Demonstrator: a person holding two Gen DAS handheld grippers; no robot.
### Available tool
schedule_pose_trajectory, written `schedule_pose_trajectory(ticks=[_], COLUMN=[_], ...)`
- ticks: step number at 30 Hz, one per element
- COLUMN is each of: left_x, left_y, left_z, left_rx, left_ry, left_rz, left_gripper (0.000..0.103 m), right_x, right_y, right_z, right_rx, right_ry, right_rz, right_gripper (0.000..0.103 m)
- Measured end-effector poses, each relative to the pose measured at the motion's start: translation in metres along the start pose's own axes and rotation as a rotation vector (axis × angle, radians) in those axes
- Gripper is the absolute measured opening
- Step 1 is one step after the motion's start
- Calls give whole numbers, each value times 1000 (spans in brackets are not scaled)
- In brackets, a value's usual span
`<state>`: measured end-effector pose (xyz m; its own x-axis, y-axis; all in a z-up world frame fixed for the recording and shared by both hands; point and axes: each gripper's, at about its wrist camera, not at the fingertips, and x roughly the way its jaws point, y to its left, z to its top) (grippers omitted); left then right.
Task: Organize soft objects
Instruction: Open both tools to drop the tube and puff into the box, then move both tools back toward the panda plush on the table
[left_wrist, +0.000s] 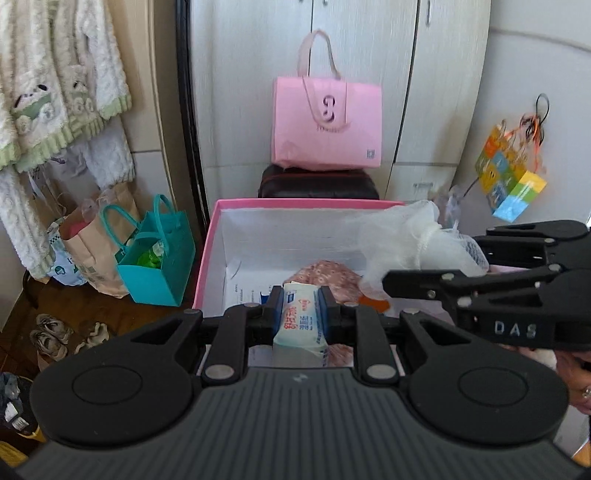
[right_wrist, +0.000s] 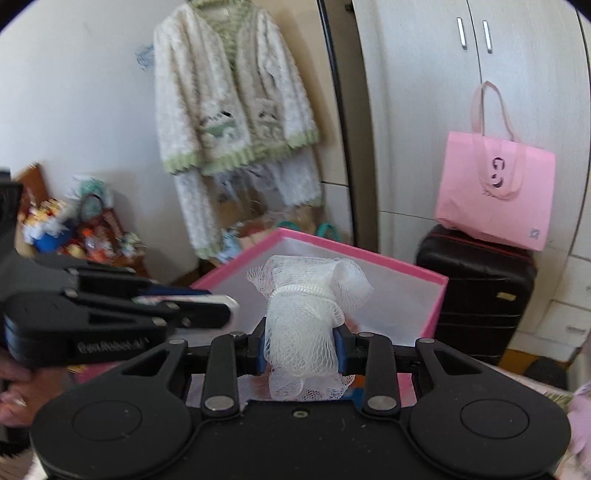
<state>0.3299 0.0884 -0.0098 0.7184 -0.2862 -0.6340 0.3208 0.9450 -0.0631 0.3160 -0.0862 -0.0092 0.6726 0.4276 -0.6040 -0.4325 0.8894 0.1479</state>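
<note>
bright daylight, soft shadows; fisheye bends edges, corners vignetted; motion blur on pink bag (left_wrist: 327, 123) & cardigan (right_wrist: 236, 110).

- Tissue pack (left_wrist: 301, 317) between left gripper (left_wrist: 301, 306) fingers, over open box (left_wrist: 212, 236)
- Mesh pouf (right_wrist: 304, 325) in right gripper (right_wrist: 303, 349), above same box
- Beyond box: tote bag (left_wrist: 327, 125) on suitcase (left_wrist: 317, 182)
- Left of box: shopping bags (left_wrist: 155, 258) on floor

White mesh pouf (right_wrist: 304, 332) between right tongs (right_wrist: 303, 347); pink box (right_wrist: 436, 306) behind
</note>
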Motion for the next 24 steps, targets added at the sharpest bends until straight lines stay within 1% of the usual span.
schedule_pose_trajectory(ticks=[4,6,9,11,12,13,14,16,17,18,19,24], left_x=[22,31,40,44,44,43,42,37,33,29,23,-8], left_y=[1,2,1,0,0,-1,-2,-6,-9,-10,-11,-15], left_z=[13,17,20,21,21,21,22,21,21,20,19,11], left_rx=[19,11,28,33,45,52,56,83,93,96,91,77], left_ry=[30,42,41,38,28,21,12,-15,-28,-37,-40,-44], left_rz=[16,23,79,107,106,109,121,154,164,164,152,92], left_gripper=[18,18,19,20,20,24,25,27,33,36,42,45], right_x=[17,23,32,39,41,42,41,34,28,23,16,-32], right_y=[-7,-10,-13,-15,-15,-16,-16,-18,-19,-19,-19,-24], right_z=[3,3,5,7,7,8,8,8,8,9,9,8], right_rx=[-19,-15,-36,-61,-68,-69,-65,-52,-44,-39,-34,26], right_ry=[55,66,72,88,101,108,105,80,68,58,44,-14], right_rz=[-12,-41,-99,-127,-128,-124,-121,-105,-104,-105,-98,-19], right_gripper=[38,38,42,51,53,58,66,70,71,71,71,73])
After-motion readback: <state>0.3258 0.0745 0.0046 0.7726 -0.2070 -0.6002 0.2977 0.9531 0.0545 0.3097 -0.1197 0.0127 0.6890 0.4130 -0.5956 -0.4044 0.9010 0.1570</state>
